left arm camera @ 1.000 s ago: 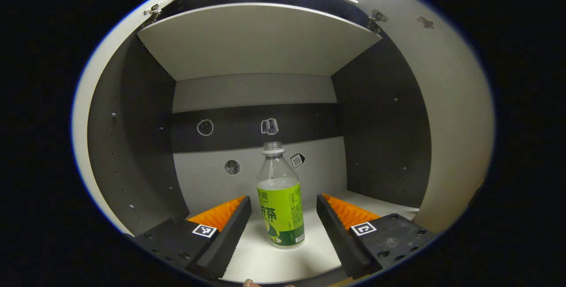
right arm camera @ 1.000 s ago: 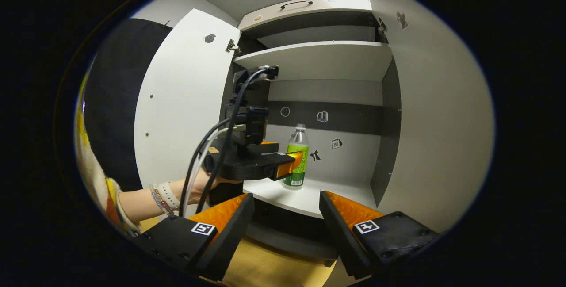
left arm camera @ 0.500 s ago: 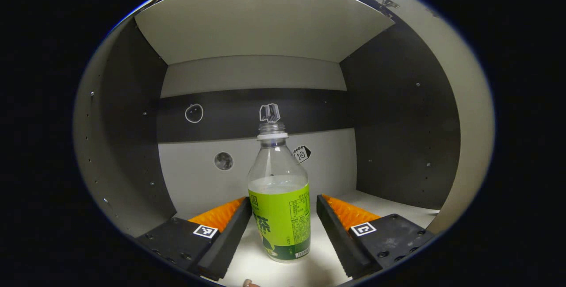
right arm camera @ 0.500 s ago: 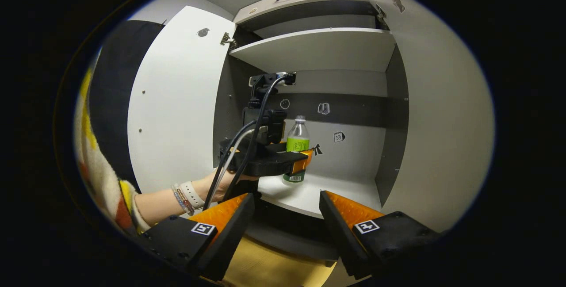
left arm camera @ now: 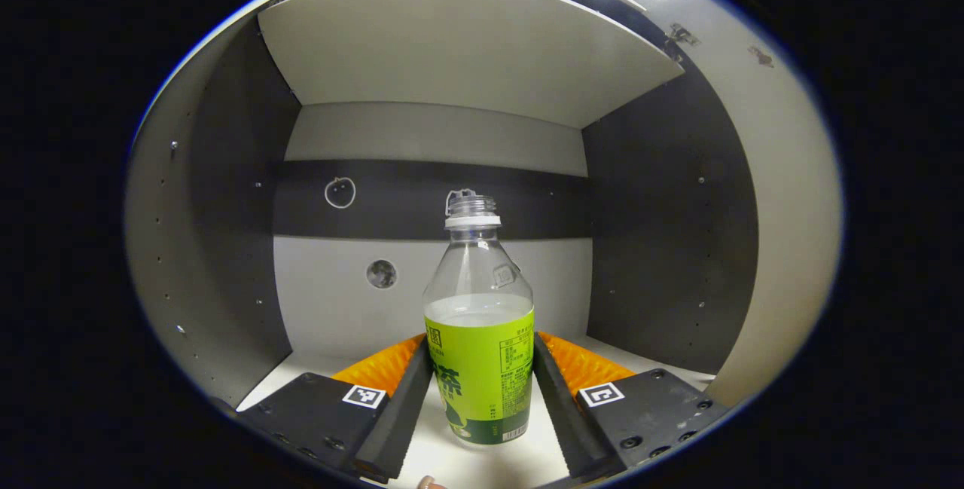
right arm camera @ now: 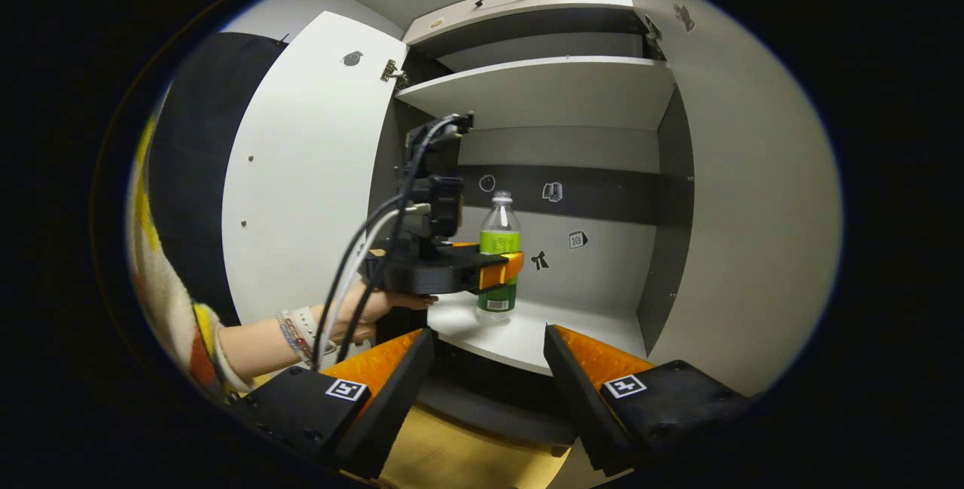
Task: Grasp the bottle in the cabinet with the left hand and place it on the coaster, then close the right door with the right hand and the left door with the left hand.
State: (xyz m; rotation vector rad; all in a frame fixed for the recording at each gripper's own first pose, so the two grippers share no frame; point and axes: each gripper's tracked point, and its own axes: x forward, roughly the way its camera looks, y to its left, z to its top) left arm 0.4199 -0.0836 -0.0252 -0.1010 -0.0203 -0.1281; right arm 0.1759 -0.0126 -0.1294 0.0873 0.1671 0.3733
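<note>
A: Since a sec ago the left gripper has slid in farther and its two fingers have squeezed in, so now both press on the bottle.

B: Where's the bottle?

A: Standing up straight on the bottom shelf of the cabinet, near the front edge. Green label, clear top, some drink inside. It hasn't left the shelf.

B: And from the other side?

A: Right gripper view shows the left gripper around the bottle's middle, w/ a hand under it and cables going up.

B: The right gripper?

A: The right gripper is wide open, holding nothing. It hangs in front of the cabinet, lower than the shelf, well apart from the bottle.

B: Doors?

A: Left door swung out wide. Right door is open too.
</note>
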